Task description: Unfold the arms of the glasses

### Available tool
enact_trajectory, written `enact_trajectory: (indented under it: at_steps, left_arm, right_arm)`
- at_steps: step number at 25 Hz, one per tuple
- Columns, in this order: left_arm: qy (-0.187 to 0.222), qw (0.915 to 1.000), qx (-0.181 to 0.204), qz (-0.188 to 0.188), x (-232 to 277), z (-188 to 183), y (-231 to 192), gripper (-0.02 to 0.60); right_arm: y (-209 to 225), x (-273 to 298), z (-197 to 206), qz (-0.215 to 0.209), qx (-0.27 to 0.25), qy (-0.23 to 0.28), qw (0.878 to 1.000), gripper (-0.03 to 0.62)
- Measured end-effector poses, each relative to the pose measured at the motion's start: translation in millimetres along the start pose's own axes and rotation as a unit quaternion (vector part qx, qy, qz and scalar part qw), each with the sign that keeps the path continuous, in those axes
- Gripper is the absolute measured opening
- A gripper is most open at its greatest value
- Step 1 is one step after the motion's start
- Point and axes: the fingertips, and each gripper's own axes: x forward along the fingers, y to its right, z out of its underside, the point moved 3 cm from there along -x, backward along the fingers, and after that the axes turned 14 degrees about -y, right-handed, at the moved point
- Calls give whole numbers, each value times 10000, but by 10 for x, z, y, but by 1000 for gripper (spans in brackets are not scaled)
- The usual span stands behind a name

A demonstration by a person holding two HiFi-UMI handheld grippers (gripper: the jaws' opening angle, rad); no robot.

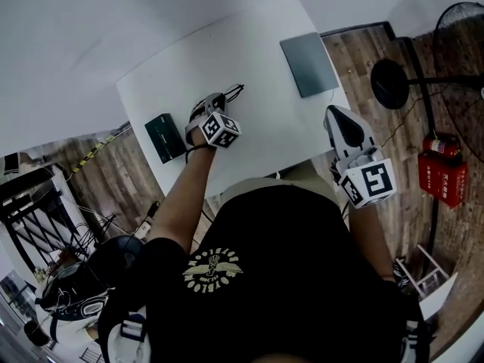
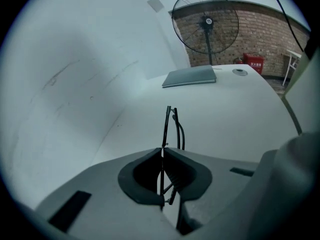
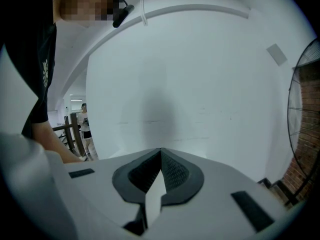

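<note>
Thin black glasses [image 1: 235,91] lie on the white table [image 1: 265,134], near its middle. My left gripper [image 1: 218,98] reaches down onto them from the near side. In the left gripper view its jaws are shut on the thin frame, and the rest of the glasses [image 2: 170,124] sticks out ahead of the left gripper [image 2: 161,149], edge-on. My right gripper [image 1: 333,112] hangs at the table's right edge, away from the glasses. In the right gripper view the right gripper [image 3: 160,150] is shut with nothing between its pads and faces a white wall.
A grey flat case [image 1: 308,63] lies at the table's far right corner, with a small round object [image 2: 240,72] near it. A dark box [image 1: 165,137] sits at the left edge. A standing fan [image 2: 205,21] and a red box [image 1: 442,178] are on the floor to the right.
</note>
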Motion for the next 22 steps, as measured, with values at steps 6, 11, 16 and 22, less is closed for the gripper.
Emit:
enact_trajectory:
  at_steps: [6,11,16,22]
  left_arm:
    - [303,9958,-833,236,-109,7,-30,20]
    - [656,9859,-1487,405,-274,32,-110,20]
    - [883,9682,-2284,518,-354,166,-199,20]
    - [1190,9466,-2962,454,-637,253,-352,20]
  right_arm:
    - [0,2,-42,-64,-85,25,9999,0]
    - [-51,29,-126,-210,-203,67,9996,0]
    - [-106,64,-199,-357,-318,87,9988,0]
    - [-145,113,-298,-509,-465,154,9975,0]
